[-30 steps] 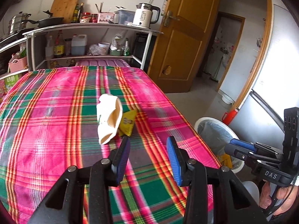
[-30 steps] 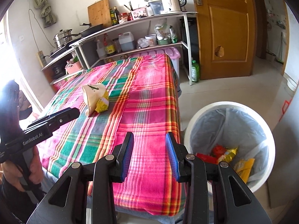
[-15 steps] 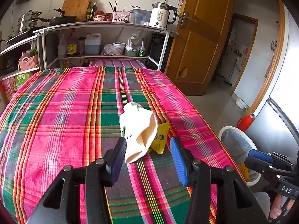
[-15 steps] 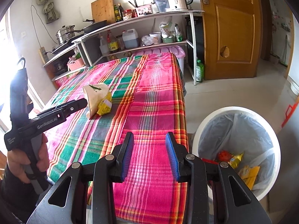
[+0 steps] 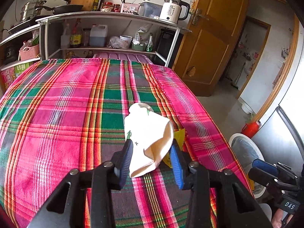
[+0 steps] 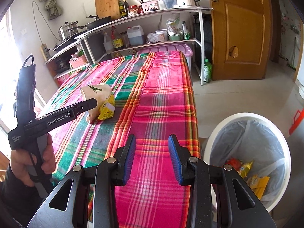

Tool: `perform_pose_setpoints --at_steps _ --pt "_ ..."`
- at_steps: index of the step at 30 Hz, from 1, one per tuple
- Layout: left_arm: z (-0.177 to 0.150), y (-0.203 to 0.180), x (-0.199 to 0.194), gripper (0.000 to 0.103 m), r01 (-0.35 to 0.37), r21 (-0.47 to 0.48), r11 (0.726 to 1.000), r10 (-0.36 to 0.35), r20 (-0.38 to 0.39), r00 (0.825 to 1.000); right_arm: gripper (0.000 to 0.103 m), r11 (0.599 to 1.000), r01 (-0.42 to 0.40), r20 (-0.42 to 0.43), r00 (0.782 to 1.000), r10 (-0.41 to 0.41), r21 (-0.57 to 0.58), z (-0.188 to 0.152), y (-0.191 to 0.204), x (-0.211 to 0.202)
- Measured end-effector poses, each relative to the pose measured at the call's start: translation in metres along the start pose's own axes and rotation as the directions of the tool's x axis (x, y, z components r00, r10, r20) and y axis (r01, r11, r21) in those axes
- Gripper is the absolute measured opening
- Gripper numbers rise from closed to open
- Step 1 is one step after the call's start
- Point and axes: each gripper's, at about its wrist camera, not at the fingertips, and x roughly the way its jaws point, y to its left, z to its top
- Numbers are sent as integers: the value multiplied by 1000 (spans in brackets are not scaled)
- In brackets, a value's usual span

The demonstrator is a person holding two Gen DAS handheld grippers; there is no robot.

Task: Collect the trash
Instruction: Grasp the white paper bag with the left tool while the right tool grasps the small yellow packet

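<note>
Left gripper (image 5: 151, 159) closing around crushed paper cup (image 5: 147, 133) on plaid tablecloth (image 5: 66, 114).
Pads flank it, contact unclear; right gripper (image 6: 152, 159) half-open, empty; trash bin (image 6: 214, 138) at 3 o'clock.

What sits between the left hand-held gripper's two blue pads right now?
In the left wrist view, the crumpled cream paper bag lies between the left hand-held gripper pads; the yellow wrapper peeks out beside it.
</note>
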Motion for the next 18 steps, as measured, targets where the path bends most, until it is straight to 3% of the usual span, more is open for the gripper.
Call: perform_pose_setpoints --at_steps 3,18 --pt "0 0 0 24 5 9 1000 -5 1 1000 37 1000 -5 -7 1000 5 -7 2 4 6" --pt "-1 26 -33 18 26 8 1000 -27 71 997 37 997 -60 -44 997 58 -57 28 49 44"
